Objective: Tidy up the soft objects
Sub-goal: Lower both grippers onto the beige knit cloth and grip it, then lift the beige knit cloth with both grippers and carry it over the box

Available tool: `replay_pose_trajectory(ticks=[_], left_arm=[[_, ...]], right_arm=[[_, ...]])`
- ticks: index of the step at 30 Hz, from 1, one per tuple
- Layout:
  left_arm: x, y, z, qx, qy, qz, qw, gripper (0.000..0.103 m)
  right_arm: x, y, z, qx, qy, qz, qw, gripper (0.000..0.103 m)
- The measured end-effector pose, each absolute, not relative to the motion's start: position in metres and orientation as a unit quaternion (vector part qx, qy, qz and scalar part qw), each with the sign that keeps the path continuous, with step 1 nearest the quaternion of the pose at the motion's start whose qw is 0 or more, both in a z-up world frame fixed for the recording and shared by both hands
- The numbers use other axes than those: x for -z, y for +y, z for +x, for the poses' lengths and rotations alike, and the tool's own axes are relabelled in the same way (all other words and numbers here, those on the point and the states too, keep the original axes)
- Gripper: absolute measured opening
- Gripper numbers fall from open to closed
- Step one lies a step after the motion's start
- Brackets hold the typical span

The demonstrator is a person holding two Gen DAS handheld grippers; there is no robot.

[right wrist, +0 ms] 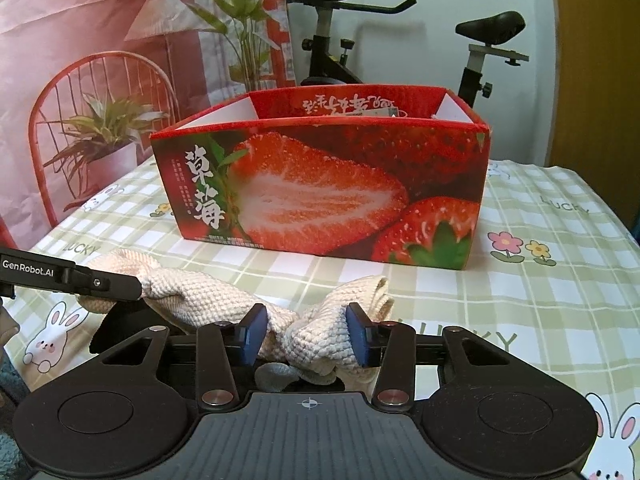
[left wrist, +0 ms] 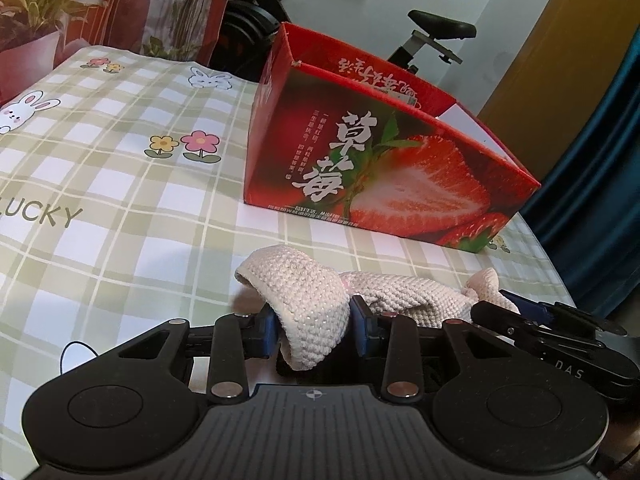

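A cream knitted cloth is stretched between my two grippers just above the checked tablecloth. My left gripper is shut on one end of the cloth. My right gripper is shut on the other end. The right gripper also shows at the right edge of the left wrist view, and the left gripper at the left edge of the right wrist view. A red strawberry box with an open top stands behind the cloth; it also shows in the right wrist view.
The table carries a green checked cloth with rabbits and flowers. An exercise bike and a printed curtain stand behind the table. A blue curtain hangs at the right table edge.
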State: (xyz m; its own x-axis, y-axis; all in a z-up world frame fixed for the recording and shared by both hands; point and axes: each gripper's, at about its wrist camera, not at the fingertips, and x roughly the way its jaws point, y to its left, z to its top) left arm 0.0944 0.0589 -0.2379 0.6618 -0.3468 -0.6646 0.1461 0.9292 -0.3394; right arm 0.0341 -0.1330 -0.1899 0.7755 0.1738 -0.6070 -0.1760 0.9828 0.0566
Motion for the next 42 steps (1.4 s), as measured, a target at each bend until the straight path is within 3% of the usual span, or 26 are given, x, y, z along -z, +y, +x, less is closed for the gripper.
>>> replay_pose_trajectory(ticks=[7,15,20,24,26,29,31,35,42], left_arm=[[0.23,0.057,0.09,0.146,0.374,-0.118,0.908,0.038],[0.233,0.059,0.09,0.143,0.381,-0.12,0.906,0.036],[0.237,0.06,0.092,0.141,0.387,-0.125,0.903,0.036],[0.24,0.062,0.093,0.14,0.391,-0.129,0.901,0.035],[0.239,0.061,0.093,0.14,0.39,-0.128,0.901,0.035],[0.239,0.061,0.093,0.14,0.39,-0.127,0.901,0.035],[0.239,0.061,0.093,0.14,0.389,-0.127,0.902,0.035],[0.237,0.06,0.092,0.145,0.383,-0.125,0.904,0.033],[0.223,0.062,0.089,0.154,0.36,-0.122,0.912,0.031]], right_arm=[[0.184,-0.135,0.031,-0.094,0.311,0.0,0.946,0.028],[0.189,-0.141,0.033,-0.086,0.324,0.021,0.942,0.027],[0.194,-0.144,0.035,-0.07,0.331,0.03,0.941,0.043],[0.197,-0.15,0.036,-0.061,0.335,0.048,0.939,0.049],[0.198,-0.153,0.037,-0.049,0.339,0.056,0.938,0.059],[0.2,-0.16,0.037,-0.044,0.342,0.081,0.935,0.059],[0.202,-0.164,0.037,-0.047,0.347,0.1,0.931,0.057],[0.201,-0.165,0.036,-0.064,0.346,0.116,0.929,0.028],[0.181,-0.163,0.034,-0.079,0.311,0.103,0.941,0.025]])
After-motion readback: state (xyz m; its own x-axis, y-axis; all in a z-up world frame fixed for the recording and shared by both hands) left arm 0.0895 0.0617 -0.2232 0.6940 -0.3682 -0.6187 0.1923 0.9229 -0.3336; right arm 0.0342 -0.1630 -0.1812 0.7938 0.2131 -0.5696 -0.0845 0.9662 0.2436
